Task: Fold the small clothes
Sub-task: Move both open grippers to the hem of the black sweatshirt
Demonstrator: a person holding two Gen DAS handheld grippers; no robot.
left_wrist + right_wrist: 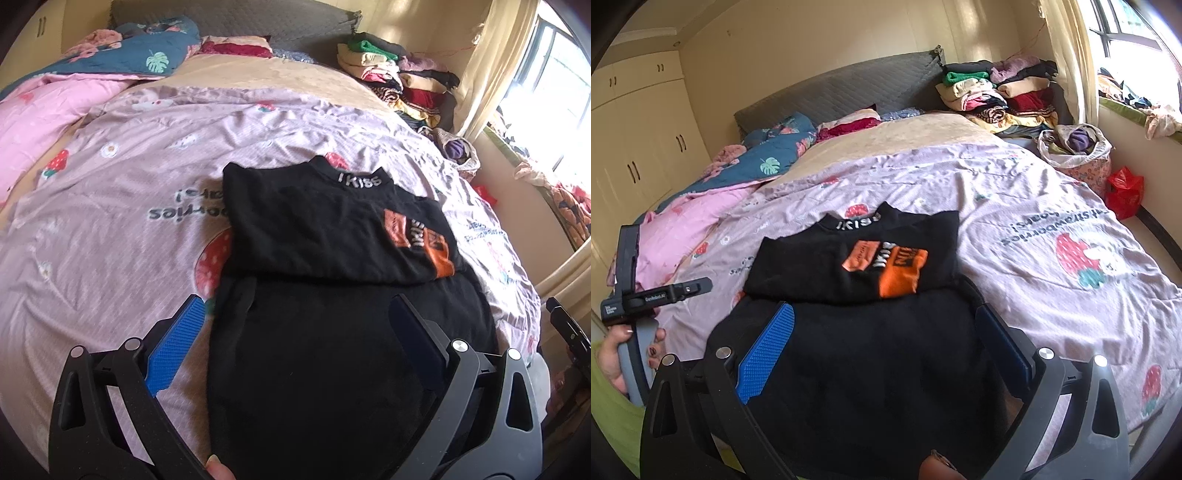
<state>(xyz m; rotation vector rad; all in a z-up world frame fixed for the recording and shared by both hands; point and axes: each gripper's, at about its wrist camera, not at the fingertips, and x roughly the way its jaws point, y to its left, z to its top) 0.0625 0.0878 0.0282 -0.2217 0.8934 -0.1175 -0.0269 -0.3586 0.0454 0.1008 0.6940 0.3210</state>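
Two tools hover over a black shirt (pixel 332 258) lying partly folded on the bed (pixel 129 192) (orange print showing); left tool (pixel 295 317) and right tool (pixel 886 325) both gape apart, gripping nothing; a careless pinch could drag the folded top layer askew.

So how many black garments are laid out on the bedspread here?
1: a black shirt with an orange print, partly folded, on the pink bedspread ahead of both open grippers. Others may sit in the far clothes pile.
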